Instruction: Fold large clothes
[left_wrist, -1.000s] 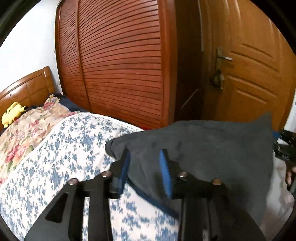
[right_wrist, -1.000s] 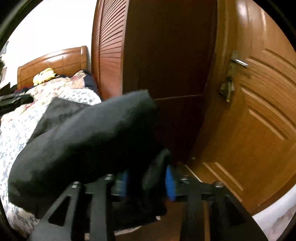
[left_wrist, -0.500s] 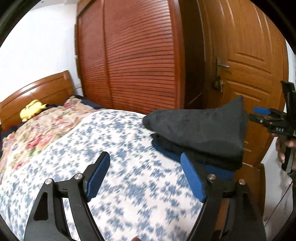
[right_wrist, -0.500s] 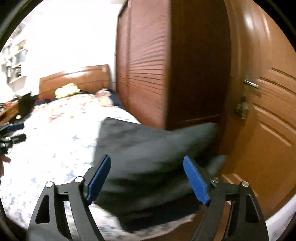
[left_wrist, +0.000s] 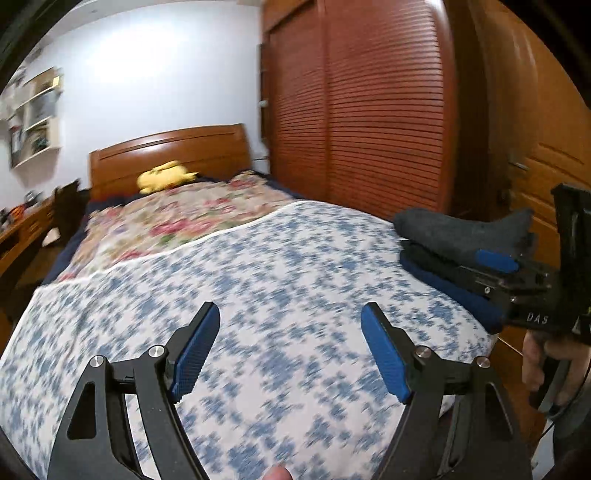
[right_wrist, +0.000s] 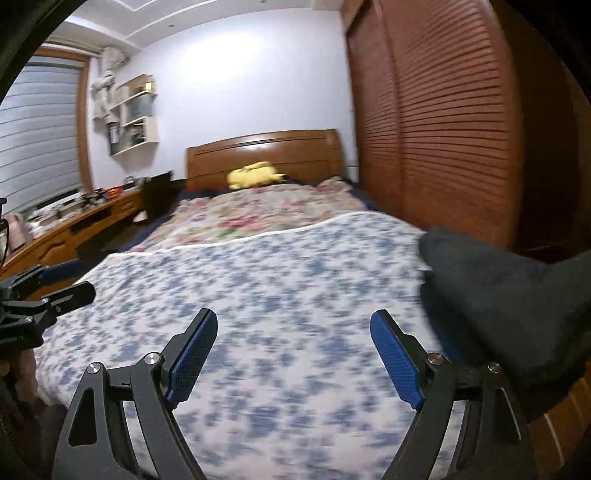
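A folded dark grey garment lies on top of a stack with a black and a navy piece at the right edge of the bed; it also shows in the right wrist view. My left gripper is open and empty above the blue-flowered bedspread. My right gripper is open and empty, left of the stack; it shows in the left wrist view next to the stack. The left gripper shows at the left edge of the right wrist view.
A floral quilt and a yellow plush toy lie near the wooden headboard. A slatted wardrobe and a wooden door stand right of the bed. A wooden desk stands on the left.
Both grippers let go of the dark grey garment, opened wide and pulled back to the left. The garment now rests folded on the stack at the bed's right edge.
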